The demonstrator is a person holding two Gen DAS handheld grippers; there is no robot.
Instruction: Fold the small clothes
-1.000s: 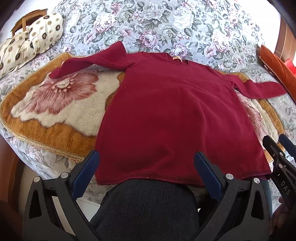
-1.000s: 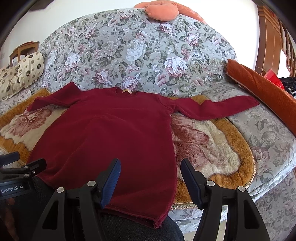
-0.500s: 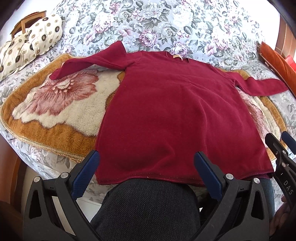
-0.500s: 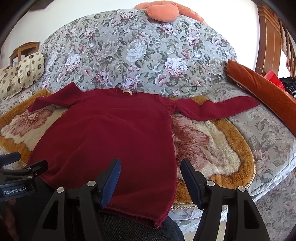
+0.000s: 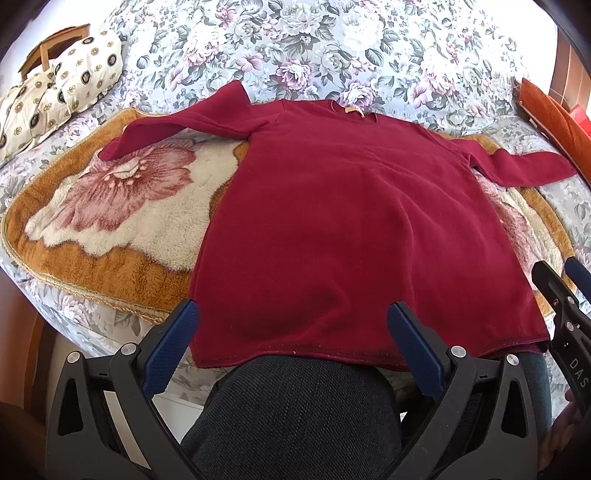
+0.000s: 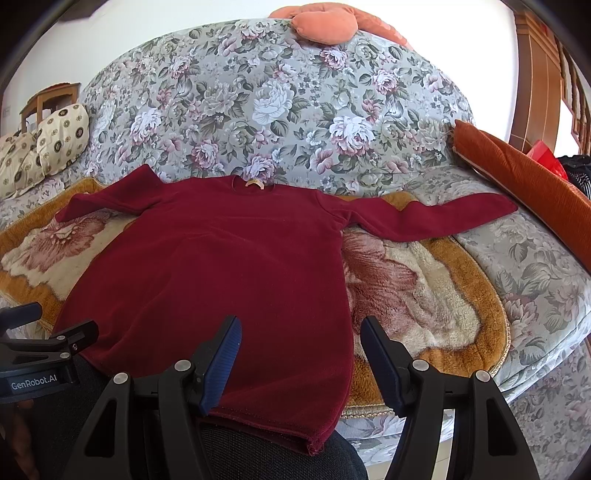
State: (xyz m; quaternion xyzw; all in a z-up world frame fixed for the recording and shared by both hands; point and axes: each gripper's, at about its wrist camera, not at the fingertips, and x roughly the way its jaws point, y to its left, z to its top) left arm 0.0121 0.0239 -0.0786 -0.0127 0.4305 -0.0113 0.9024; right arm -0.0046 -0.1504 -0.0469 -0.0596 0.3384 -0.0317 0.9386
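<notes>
A dark red long-sleeved top (image 5: 347,221) lies flat and face down on a plush flowered blanket (image 5: 122,206), sleeves spread out to both sides, neck at the far end. It also shows in the right wrist view (image 6: 229,269). Its hem hangs over my dark-trousered knee (image 5: 295,417). My left gripper (image 5: 291,343) is open and empty above the hem's left half. My right gripper (image 6: 301,356) is open and empty above the hem's right corner. Each gripper shows at the edge of the other's view.
The blanket lies on a grey floral sofa (image 6: 280,96). A cream patterned cushion (image 5: 59,88) is at the far left, an orange cushion (image 6: 524,177) at the right, a peach pillow (image 6: 325,22) on the sofa back. The seat's front edge is just below the hem.
The left wrist view has tilted slightly so the top sits a little lower and nearer. The right gripper has barely moved. Both grippers stay open.
</notes>
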